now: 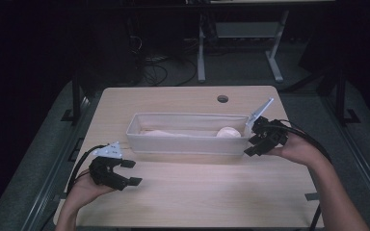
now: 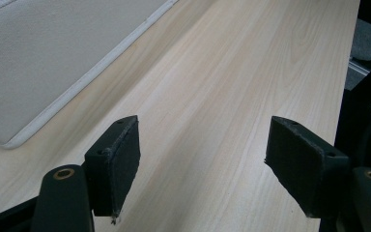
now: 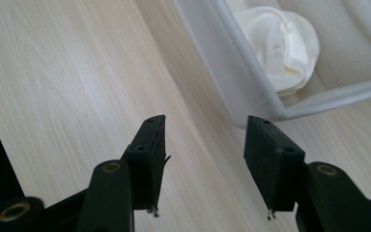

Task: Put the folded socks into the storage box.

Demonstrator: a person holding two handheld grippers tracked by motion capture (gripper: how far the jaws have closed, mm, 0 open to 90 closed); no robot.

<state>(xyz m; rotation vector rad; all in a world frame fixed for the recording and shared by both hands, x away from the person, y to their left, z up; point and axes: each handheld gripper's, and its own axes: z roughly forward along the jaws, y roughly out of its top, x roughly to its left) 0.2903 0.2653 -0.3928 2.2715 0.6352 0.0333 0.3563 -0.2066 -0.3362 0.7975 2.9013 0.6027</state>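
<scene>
Pale wood-grain bench carries a long white fabric bin at its centre. Inside the bin, a rolled cream cloth lies toward the 3 o'clock end, and a flatter pale piece lies nearer the middle. The left hand-held gripper sits at 8 o'clock from the bin, near its corner and apart from it, jaws spread over bare bench with nothing between them. The right hand-held gripper sits at the bin's 3 o'clock end, just beside the near corner, jaws spread and empty.
</scene>
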